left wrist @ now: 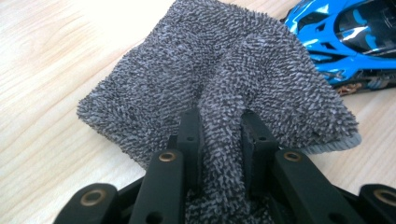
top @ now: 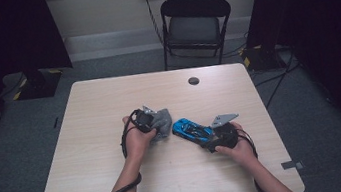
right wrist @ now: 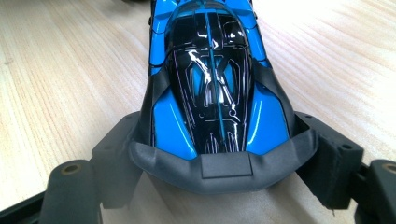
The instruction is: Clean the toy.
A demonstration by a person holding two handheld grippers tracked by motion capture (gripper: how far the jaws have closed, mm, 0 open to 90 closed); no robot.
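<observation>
Nubby grey cloth [left wrist: 219, 74], glossy blue car [right wrist: 212, 79]

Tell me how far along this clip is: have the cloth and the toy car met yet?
Done: the left gripper has pinched a fold of the grey fuzzy cloth, and the right gripper clamps the rear of the glossy blue-and-black toy car. In hand: both rest on the pale wooden table, side by side. Left: presumably wiping; contact isn't clear.

Light wooden table [top: 109, 104] with small dark hole [top: 193, 80] at far edge, black folding chair [top: 195, 24] beyond, grey carpet [top: 14, 148]
</observation>
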